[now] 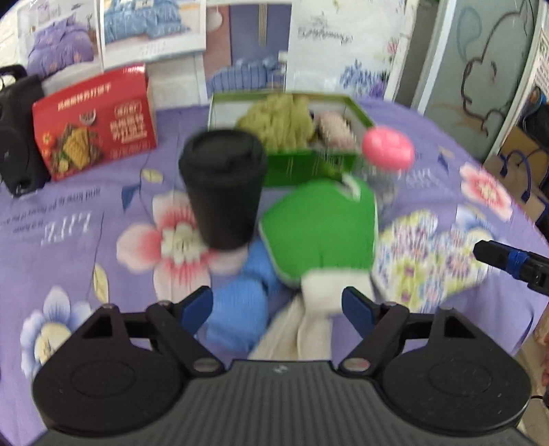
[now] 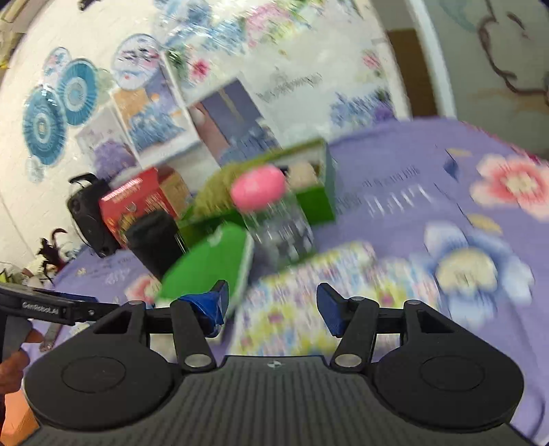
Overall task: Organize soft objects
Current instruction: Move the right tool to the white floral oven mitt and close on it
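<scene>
Purple floral bedsheet (image 1: pixel 103 212) covers the whole work surface, with bedding posters (image 1: pixel 151 31) propped along the wall behind it. Toward the back left stands a red carton (image 1: pixel 96 120), and at the middle back an open green box (image 1: pixel 302 161) already holds an olive knitted piece (image 1: pixel 278 120) and a pale pinkish soft item (image 1: pixel 333 127). In front of the box lies a green mitt (image 1: pixel 322 226) with a cream cuff, its left edge overlapping a blue soft cloth (image 1: pixel 240 308); a floral oven mitt (image 1: pixel 422 254) rests just to its right, touching it. A black lidded cup (image 1: pixel 223 188) stands upright left of the green mitt, and a clear jar with a pink lid (image 1: pixel 387 147) stands by the box's right front corner. The left gripper (image 1: pixel 277 305) hangs released, its jaws spread wide above the cream cuff and the blue cloth, gripping nothing. The right gripper (image 2: pixel 272 302) is likewise released, jaws apart over the floral oven mitt (image 2: pixel 308 302), with the green mitt (image 2: pixel 206 271) by its left finger. Both views are motion-blurred.
</scene>
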`<action>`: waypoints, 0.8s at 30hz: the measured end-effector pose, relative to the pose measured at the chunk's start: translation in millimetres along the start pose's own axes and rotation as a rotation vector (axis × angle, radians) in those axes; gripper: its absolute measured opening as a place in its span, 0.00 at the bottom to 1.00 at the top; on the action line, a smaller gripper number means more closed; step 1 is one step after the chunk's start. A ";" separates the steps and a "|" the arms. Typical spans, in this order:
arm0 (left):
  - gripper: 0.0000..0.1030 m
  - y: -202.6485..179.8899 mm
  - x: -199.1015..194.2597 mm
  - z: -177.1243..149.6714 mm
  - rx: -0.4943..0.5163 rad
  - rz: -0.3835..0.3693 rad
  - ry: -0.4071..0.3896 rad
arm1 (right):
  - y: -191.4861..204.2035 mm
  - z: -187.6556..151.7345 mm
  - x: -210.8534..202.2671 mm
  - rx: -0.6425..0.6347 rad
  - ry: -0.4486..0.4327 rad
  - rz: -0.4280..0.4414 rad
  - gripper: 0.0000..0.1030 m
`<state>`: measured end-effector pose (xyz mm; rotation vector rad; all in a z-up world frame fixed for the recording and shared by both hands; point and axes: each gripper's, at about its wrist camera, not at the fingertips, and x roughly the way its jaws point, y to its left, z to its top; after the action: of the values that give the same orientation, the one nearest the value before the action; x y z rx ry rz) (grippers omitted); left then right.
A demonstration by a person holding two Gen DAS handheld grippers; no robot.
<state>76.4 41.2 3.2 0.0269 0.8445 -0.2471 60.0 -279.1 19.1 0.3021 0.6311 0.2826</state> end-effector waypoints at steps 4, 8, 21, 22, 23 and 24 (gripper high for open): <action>0.78 -5.4 6.3 -27.1 -0.006 -0.005 0.036 | -7.9 -30.8 -3.5 0.066 0.086 -0.034 0.41; 0.78 -10.4 13.6 -21.0 -0.018 -0.028 0.042 | -0.9 -32.4 8.7 0.022 0.114 -0.049 0.41; 0.79 -99.9 60.8 -9.7 0.110 -0.267 0.183 | -91.4 61.5 48.7 -0.189 0.155 -0.009 0.41; 0.79 -108.2 67.4 -9.5 0.137 -0.251 0.197 | -94.2 65.7 51.2 -0.236 0.183 0.029 0.41; 0.79 -116.2 71.5 -9.1 0.174 -0.233 0.205 | -94.2 70.3 52.4 -0.305 0.223 0.090 0.41; 0.79 -121.9 73.0 -8.5 0.219 -0.227 0.201 | -91.5 74.7 52.0 -0.402 0.269 0.152 0.41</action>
<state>89.0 -91.2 -47.6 0.1632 1.0182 -0.5573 161.2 -359.2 15.9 -0.0778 0.8000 0.5930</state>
